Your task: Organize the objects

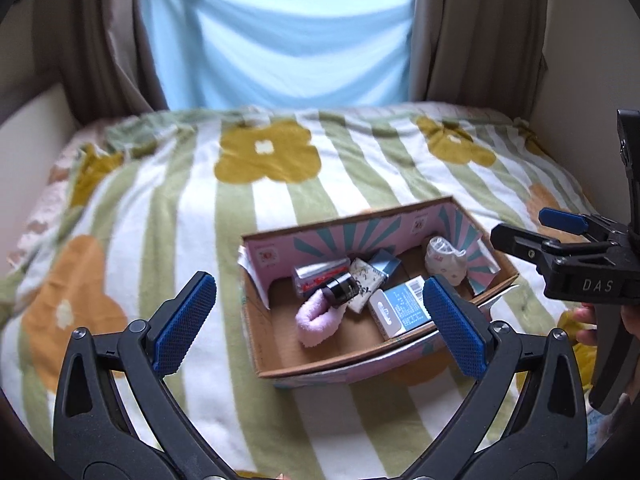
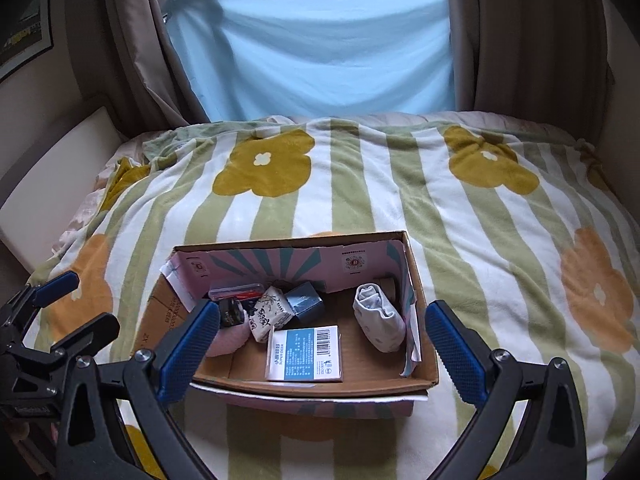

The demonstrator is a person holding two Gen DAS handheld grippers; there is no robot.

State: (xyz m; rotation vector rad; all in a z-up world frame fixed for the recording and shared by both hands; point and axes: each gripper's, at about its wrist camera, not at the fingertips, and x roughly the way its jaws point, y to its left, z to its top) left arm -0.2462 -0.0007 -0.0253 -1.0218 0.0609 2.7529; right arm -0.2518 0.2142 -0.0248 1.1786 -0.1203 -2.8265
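An open cardboard box (image 2: 429,364) (image 1: 505,265) sits on the striped bed blanket. Inside lie a pink sock (image 1: 314,320), a black cylinder (image 1: 341,289) (image 2: 231,313), a patterned tissue pack (image 2: 269,313), a small blue box (image 2: 306,301), a blue-and-white carton (image 2: 306,354) (image 1: 402,307), a red-and-silver packet (image 1: 320,274) and a rolled white sock (image 2: 378,318) (image 1: 444,258). My left gripper (image 1: 320,322) hovers open before the box, holding nothing. My right gripper (image 2: 318,342) is also open and empty above the box's near edge; it shows at the right of the left wrist view (image 1: 540,228).
The green-and-white flowered blanket (image 2: 360,184) covers the bed. A light blue cloth (image 2: 316,44) hangs over the window between brown curtains. A white headboard panel (image 2: 56,184) stands at the left. A hand (image 1: 588,320) holds the right gripper.
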